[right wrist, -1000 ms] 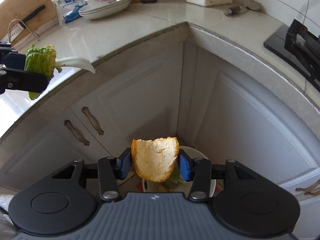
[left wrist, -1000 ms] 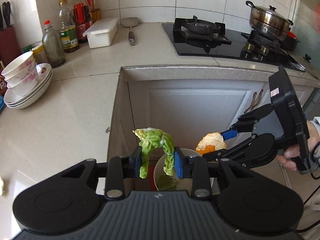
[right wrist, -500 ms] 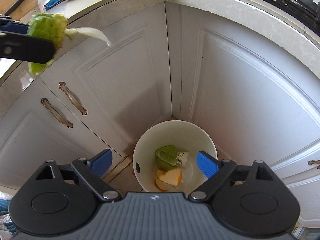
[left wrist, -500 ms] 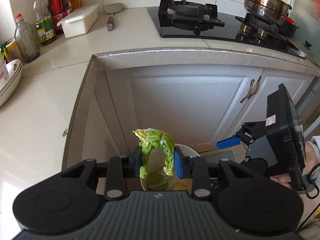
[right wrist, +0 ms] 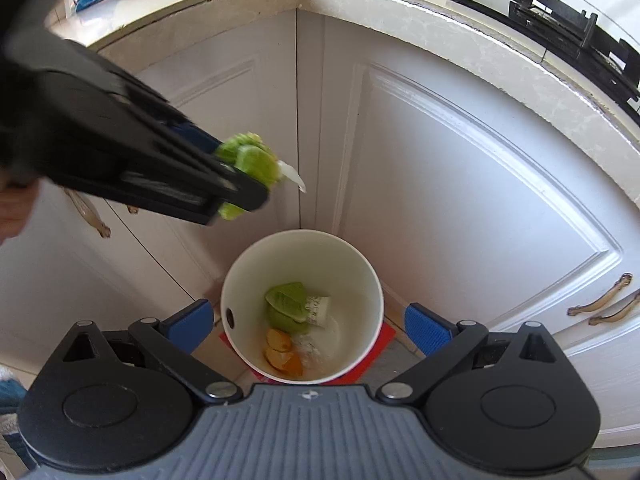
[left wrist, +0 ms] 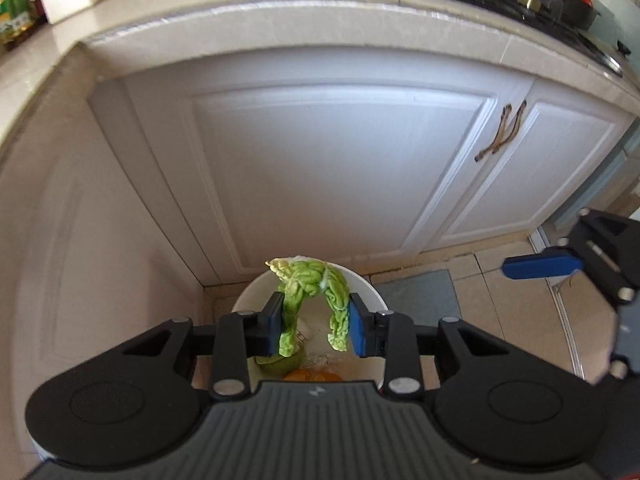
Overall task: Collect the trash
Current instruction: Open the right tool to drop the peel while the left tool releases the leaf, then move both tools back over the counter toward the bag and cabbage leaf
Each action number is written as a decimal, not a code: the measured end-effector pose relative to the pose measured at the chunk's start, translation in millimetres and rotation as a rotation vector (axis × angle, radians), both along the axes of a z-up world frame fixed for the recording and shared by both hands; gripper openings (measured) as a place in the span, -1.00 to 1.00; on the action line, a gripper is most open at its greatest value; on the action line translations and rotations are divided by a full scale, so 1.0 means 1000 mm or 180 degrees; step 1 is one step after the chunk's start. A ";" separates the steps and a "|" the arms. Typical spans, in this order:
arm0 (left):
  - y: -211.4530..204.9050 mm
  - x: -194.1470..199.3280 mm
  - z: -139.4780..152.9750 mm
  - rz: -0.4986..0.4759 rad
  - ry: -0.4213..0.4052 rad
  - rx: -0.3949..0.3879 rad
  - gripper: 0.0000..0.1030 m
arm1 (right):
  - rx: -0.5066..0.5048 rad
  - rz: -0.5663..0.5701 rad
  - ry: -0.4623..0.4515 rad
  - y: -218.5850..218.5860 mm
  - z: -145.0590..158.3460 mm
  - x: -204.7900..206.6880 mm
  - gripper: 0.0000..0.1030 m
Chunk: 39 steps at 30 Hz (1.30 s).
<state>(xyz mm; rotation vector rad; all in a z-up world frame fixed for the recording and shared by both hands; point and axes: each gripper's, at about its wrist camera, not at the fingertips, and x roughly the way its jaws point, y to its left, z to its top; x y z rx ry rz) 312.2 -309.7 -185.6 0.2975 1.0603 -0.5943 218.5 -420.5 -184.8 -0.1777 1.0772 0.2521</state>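
My left gripper (left wrist: 314, 326) is shut on a green cabbage leaf (left wrist: 310, 280) and holds it above the white trash bin (left wrist: 370, 292) on the floor. It shows in the right wrist view too (right wrist: 248, 184), up and left of the bin, with the leaf (right wrist: 252, 162) in it. My right gripper (right wrist: 308, 326) is open and empty over the bin (right wrist: 360, 264). In the bin lie orange peel (right wrist: 282, 354), a green leaf (right wrist: 286, 304) and a small white cup (right wrist: 318, 310). One blue right fingertip (left wrist: 542, 267) shows in the left wrist view.
White cabinet doors (right wrist: 472, 184) with bronze handles (left wrist: 500, 136) form a corner behind the bin. The counter edge (left wrist: 320, 16) runs above, with a black stove (right wrist: 568, 28) on it. A red mat (right wrist: 384, 340) lies under the bin on the tiled floor (left wrist: 500, 300).
My right gripper opened and dropped the orange peel into the bin. My left gripper came down from counter height to just over the bin, still holding the leaf.
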 end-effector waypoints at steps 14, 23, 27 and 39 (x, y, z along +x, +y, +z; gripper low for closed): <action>-0.035 0.005 -0.014 -0.0231 -0.0252 0.0071 0.68 | 0.0020 -0.0266 0.0015 -0.021 0.001 -0.010 1.00; -0.018 0.004 0.013 -0.0095 -0.0524 0.0086 0.68 | -0.0007 -0.0168 -0.0017 -0.016 0.007 -0.003 1.00; -0.005 0.001 0.025 -0.0022 -0.0585 0.0083 0.70 | -0.0043 -0.0108 -0.0060 -0.008 0.014 0.001 1.00; 0.049 -0.019 0.087 0.0179 -0.0776 0.0002 0.76 | -0.0123 -0.0024 -0.0183 0.023 0.045 0.011 1.00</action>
